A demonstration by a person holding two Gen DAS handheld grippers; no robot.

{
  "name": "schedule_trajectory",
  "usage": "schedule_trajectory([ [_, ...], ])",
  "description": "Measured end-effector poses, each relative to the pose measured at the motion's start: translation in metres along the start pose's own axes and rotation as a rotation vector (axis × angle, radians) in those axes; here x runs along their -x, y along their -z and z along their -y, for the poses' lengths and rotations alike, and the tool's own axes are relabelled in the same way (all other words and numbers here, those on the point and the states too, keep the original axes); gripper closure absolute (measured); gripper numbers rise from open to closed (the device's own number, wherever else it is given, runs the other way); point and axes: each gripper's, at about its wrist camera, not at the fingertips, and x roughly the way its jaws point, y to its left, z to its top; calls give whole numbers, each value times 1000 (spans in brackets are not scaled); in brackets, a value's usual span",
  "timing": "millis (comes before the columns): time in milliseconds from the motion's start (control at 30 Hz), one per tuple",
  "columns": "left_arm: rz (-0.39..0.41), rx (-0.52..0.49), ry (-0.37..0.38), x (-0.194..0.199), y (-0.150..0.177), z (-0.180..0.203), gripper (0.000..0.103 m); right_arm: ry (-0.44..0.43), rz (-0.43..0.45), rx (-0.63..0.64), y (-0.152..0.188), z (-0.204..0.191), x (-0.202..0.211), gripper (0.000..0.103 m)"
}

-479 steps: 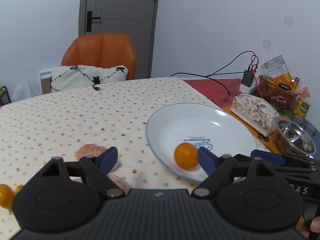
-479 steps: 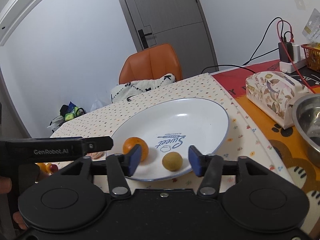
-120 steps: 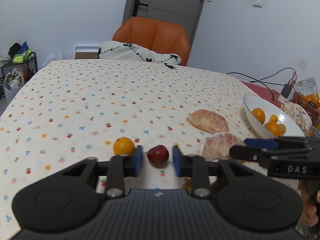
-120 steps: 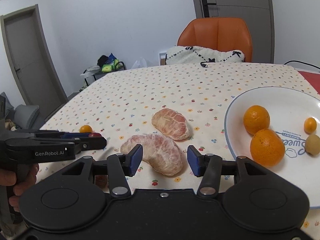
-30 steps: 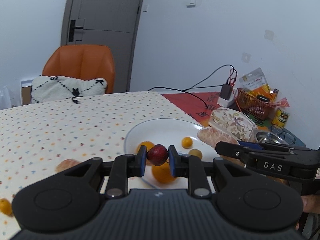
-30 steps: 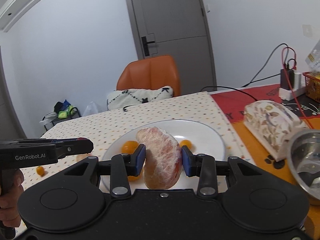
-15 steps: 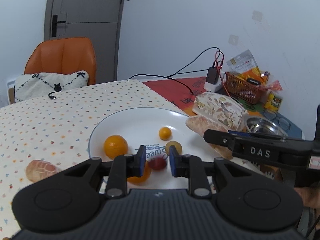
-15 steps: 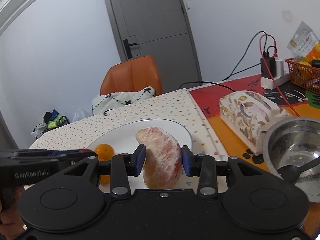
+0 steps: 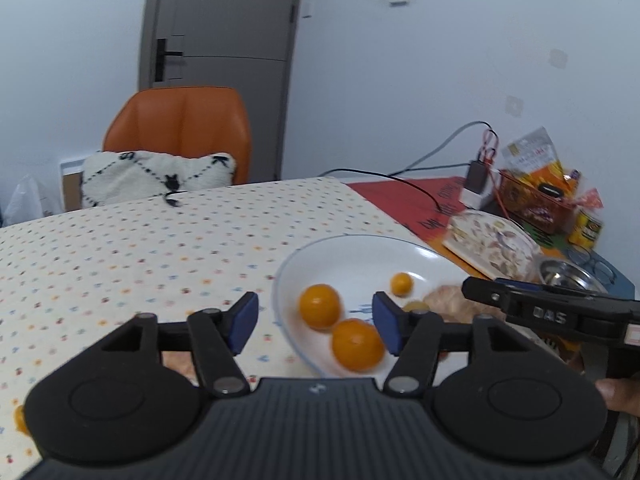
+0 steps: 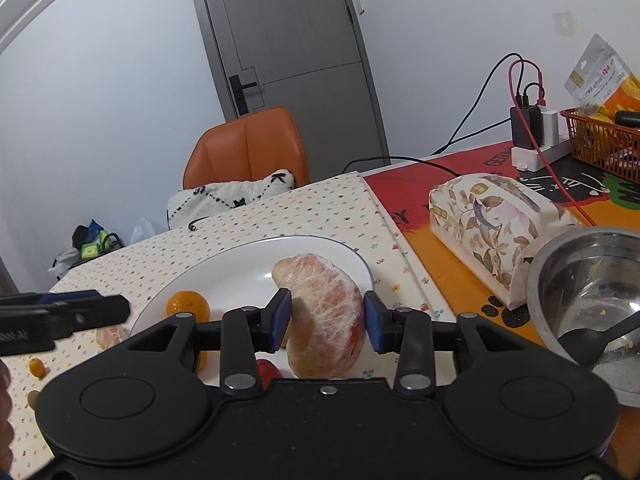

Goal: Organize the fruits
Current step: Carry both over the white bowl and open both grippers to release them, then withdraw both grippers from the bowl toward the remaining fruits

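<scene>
Left wrist view: the left gripper (image 9: 314, 318) has just been opening, and its fingers (image 9: 244, 316) now stand released with nothing between them. A second ago they clenched a small red fruit; it is gone from the gap and cannot be seen here. Beyond the fingers lies the white plate (image 9: 352, 252), holding two oranges (image 9: 320, 306) just ahead of the right finger and a small kumquat (image 9: 401, 284) further off. The right gripper (image 9: 552, 314) reaches in from the right, over a pale pomelo piece (image 9: 448, 300).

Right wrist view: the right gripper's fingers (image 10: 280, 318) have also just been opening. The peeled pomelo segment (image 10: 326, 316) sits between them over the plate's near rim; the pads look barely parted from it, so it seems let go. A red fruit (image 10: 267, 368) shows below the left finger, on the plate. Both deliveries look done; a pomelo piece (image 10: 110, 336) and small fruits (image 10: 37, 367) left of the fingers remain on the bench (image 10: 320, 208).
</scene>
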Motion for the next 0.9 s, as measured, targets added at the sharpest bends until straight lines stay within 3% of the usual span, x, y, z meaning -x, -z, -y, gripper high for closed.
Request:
schedule_trajectory([
  [100, 6, 15, -22, 7, 2, -10, 37, -27, 16, 26, -1, -8, 7, 37],
  [367, 34, 49, -81, 32, 6, -36, 24, -65, 3, 42, 4, -23, 21, 36],
  [467, 42, 46, -103, 42, 7, -42, 13, -75, -7, 34, 6, -29, 23, 36],
  [633, 35, 42, -138, 57, 10, -52, 6, -98, -4, 43, 8, -45, 31, 26],
  [833, 21, 64, -158, 73, 15, -67, 5, -130, 4, 56, 10, -62, 38, 14],
  [900, 29, 67, -166, 80, 17, -71, 5, -136, 9, 60, 11, -68, 41, 5],
])
